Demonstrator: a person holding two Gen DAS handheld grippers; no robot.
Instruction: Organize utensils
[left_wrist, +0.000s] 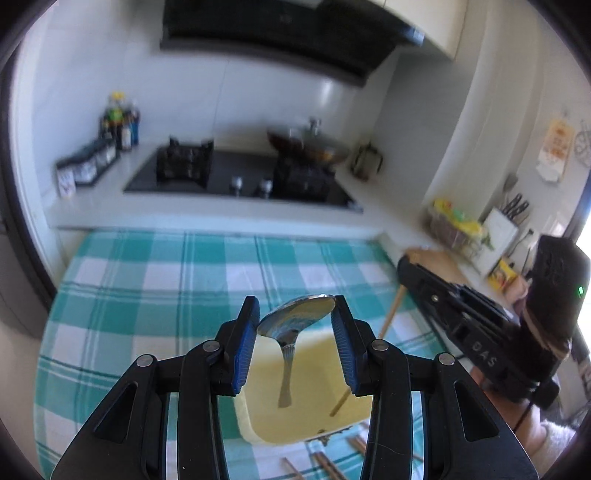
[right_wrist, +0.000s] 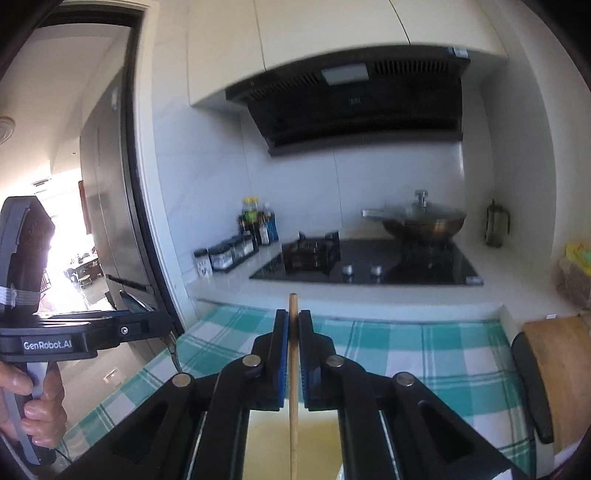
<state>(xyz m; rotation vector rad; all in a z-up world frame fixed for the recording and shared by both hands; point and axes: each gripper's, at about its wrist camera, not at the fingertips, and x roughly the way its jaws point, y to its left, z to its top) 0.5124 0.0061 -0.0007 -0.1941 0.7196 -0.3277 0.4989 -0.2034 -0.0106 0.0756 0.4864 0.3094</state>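
Observation:
My left gripper (left_wrist: 295, 301) is shut on a metal spoon (left_wrist: 295, 319), its blue pads pressing the bowl's edges. The spoon's handle hangs down over a pale yellow tray (left_wrist: 314, 410) on the teal checked cloth (left_wrist: 147, 280). My right gripper (right_wrist: 293, 314) is shut on a single wooden chopstick (right_wrist: 293, 387), which stands upright above the same yellow tray (right_wrist: 321, 443). In the left wrist view the right gripper (left_wrist: 404, 264) reaches in from the right, and its chopstick (left_wrist: 391, 314) slants down to the tray. Several more chopsticks (left_wrist: 325, 461) lie on the cloth by the tray's near edge.
Behind the cloth is a white counter with a black gas hob (right_wrist: 369, 266), a lidded wok (right_wrist: 424, 221), sauce bottles (right_wrist: 258, 221) and spice jars (right_wrist: 229, 254). A wooden cutting board (right_wrist: 557, 369) lies at the right. A hand (right_wrist: 33, 402) holds the left gripper (right_wrist: 162, 321) near the fridge (right_wrist: 110, 221).

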